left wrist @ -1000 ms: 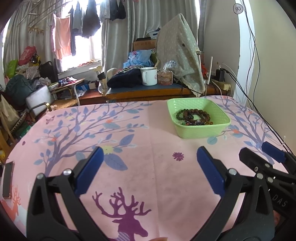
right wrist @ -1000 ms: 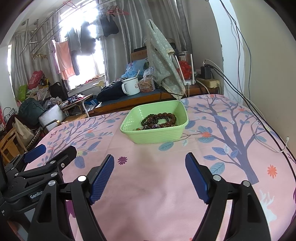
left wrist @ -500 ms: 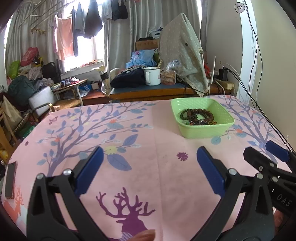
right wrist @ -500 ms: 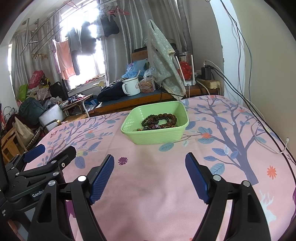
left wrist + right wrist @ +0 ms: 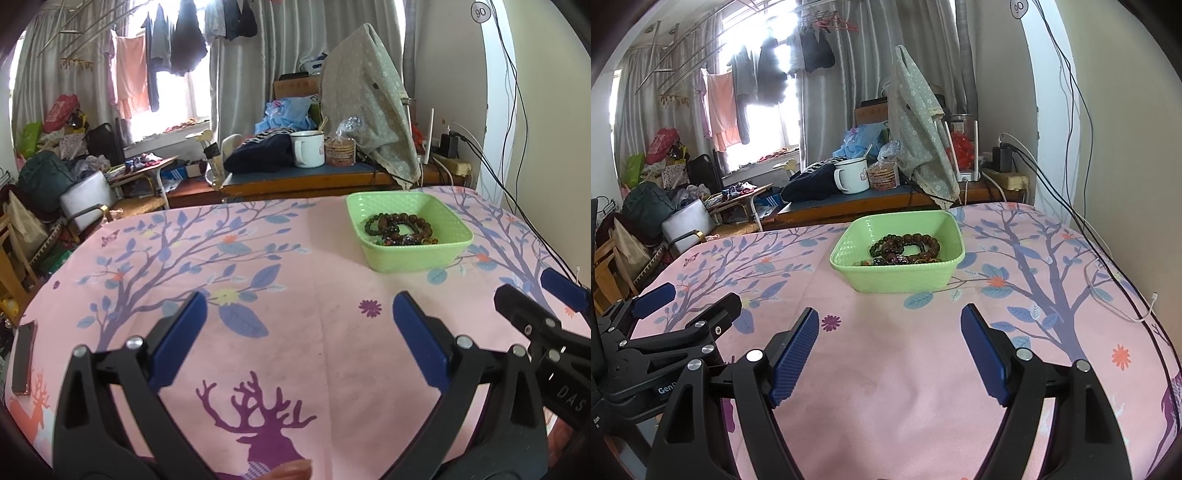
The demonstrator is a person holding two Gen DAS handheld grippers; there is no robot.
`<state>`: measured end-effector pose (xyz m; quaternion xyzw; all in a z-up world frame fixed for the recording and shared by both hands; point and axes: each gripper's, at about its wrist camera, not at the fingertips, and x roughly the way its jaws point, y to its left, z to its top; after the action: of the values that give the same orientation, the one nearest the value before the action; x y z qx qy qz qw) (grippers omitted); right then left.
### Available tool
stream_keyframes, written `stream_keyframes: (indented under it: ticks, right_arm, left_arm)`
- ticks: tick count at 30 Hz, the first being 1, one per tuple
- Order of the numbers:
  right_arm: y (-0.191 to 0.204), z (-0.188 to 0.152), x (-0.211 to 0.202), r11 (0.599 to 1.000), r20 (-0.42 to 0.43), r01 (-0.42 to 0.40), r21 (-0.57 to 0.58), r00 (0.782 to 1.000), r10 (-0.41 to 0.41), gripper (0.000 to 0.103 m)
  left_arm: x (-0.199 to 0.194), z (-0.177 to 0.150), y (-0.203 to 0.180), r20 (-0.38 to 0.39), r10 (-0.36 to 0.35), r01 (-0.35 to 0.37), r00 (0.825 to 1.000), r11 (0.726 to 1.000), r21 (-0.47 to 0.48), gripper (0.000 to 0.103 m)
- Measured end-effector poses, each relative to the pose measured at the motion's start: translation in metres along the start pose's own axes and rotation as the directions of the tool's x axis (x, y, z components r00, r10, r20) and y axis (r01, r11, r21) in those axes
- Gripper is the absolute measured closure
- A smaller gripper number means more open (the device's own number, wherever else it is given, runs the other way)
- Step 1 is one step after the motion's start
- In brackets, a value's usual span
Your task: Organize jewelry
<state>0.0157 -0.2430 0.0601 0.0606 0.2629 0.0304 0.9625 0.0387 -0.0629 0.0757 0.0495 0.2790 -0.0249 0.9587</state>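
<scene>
A light green plastic basket (image 5: 436, 254) (image 5: 897, 278) stands on the pink tree-print tablecloth (image 5: 288, 258) (image 5: 1015, 258), toward the far right. Several dark bead bracelets (image 5: 400, 229) (image 5: 908, 248) lie heaped inside it. My left gripper (image 5: 299, 314) is open and empty, low over the near part of the cloth, well short of the basket. My right gripper (image 5: 890, 332) is open and empty, also short of the basket. Each gripper shows at the edge of the other's view, the right one (image 5: 554, 306) and the left one (image 5: 690, 310).
A phone (image 5: 24, 356) lies at the cloth's left edge. A white cable (image 5: 1123, 295) trails along the right edge by the wall. Behind the table stands a desk with a white mug (image 5: 308, 148), a snack bag and a cloth-draped object (image 5: 369, 110).
Both grippers drew back and rose slightly, so the basket sits a little farther off. Both stay open and empty.
</scene>
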Motion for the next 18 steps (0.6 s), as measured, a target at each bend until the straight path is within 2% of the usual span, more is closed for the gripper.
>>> stream_keyframes:
  ticks: [7, 18]
  right_arm:
    - [0.0022, 0.0027, -0.0005, 1.000, 0.005, 0.000, -0.008, 1.000, 0.000, 0.050]
    - [0.0026, 0.0011, -0.0005, 1.000, 0.003, -0.006, -0.005, 1.000, 0.006, 0.050]
  left_arm:
    - [0.0043, -0.0060, 0.0027, -0.032, -0.008, 0.008, 0.999, 1.000, -0.003, 0.006]
    - [-0.0010, -0.0067, -0.0008, -0.007, 0.030, -0.030, 1.000, 0.999, 0.017, 0.006]
